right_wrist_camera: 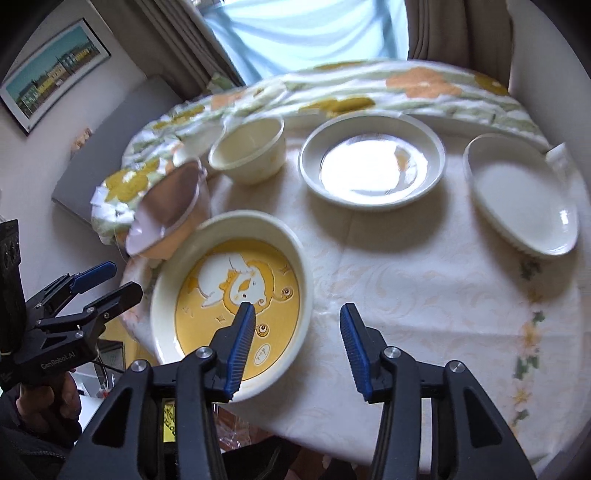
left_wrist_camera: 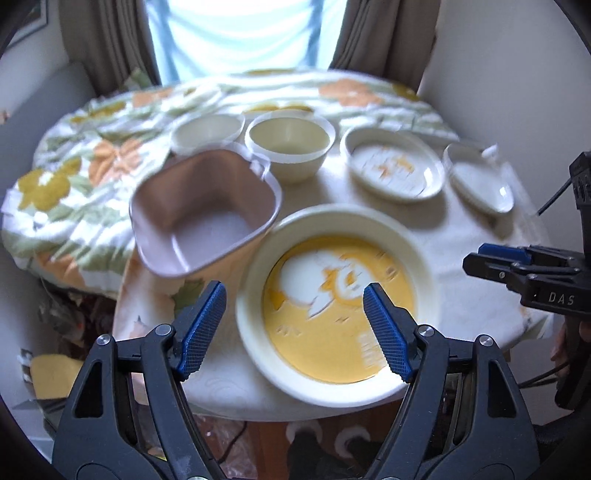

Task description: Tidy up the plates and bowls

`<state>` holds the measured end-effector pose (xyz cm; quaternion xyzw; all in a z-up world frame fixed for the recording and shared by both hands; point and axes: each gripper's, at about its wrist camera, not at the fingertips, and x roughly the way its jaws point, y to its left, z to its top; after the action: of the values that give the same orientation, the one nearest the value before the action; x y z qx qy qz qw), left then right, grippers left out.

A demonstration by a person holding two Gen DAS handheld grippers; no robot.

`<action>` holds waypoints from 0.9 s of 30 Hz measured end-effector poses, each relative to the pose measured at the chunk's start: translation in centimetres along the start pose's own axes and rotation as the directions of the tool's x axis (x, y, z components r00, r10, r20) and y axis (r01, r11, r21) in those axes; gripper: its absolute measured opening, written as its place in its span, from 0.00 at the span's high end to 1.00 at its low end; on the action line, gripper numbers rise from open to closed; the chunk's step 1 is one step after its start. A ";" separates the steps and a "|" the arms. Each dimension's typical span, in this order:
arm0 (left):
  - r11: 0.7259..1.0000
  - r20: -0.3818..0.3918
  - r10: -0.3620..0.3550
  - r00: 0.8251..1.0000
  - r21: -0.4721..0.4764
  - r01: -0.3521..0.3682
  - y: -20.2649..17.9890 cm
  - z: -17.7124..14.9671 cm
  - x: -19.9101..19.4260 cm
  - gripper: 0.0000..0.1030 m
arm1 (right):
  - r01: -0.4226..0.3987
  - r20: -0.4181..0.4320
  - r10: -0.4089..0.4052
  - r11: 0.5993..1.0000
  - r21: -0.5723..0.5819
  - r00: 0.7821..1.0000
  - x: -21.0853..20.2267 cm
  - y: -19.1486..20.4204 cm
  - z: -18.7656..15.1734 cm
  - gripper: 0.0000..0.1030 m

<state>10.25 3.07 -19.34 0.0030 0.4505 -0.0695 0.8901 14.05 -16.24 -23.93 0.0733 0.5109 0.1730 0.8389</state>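
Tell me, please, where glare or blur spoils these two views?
Left wrist view: motion blur smears the yellow plate and pink bowl; the window is blown out. Right wrist view: glare whitens the middle plate, hiding any pattern; the pink bowl is blurred; fisheye bends the table edge.

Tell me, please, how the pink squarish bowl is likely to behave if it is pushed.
The pink squarish bowl already sits tilted, partly on the bunched floral cloth, so it would probably rock or tip. It leans beside the yellow plate, so a push may knock that. It looks rigid and smooth, perhaps slippery.
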 end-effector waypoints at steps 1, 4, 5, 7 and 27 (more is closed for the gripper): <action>1.000 0.038 0.006 0.999 0.006 -0.006 -1.1 0.6 -1.2 0.23 | 0.003 0.034 -0.003 1.000 0.003 0.999 -1.6 -0.5 0.0 0.44; 0.999 0.146 0.021 0.989 0.042 -0.027 -4.3 1.9 -3.6 0.00 | 0.032 0.129 -0.031 0.999 0.001 0.991 -5.4 -1.9 -0.2 0.00; 0.998 0.156 0.014 0.988 0.062 -0.024 -5.3 2.3 -3.7 0.00 | 0.050 0.155 -0.048 0.999 -0.009 0.987 -6.7 -2.5 -0.4 0.00; 0.995 0.134 -0.007 0.991 0.097 -0.006 -7.5 3.4 -3.2 0.00 | 0.085 0.177 -0.080 0.996 -0.018 0.981 -8.5 -3.6 -0.6 0.00; 0.815 -0.198 -0.327 0.924 0.435 0.382 -26.1 22.8 13.1 0.00 | 0.091 0.191 -0.216 0.854 0.512 0.958 -10.6 -20.5 3.7 0.00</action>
<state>32.83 -25.88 -14.82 0.1365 0.4633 -0.3400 0.8069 17.28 -38.96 -19.50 0.2661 0.4364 -0.0426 0.8584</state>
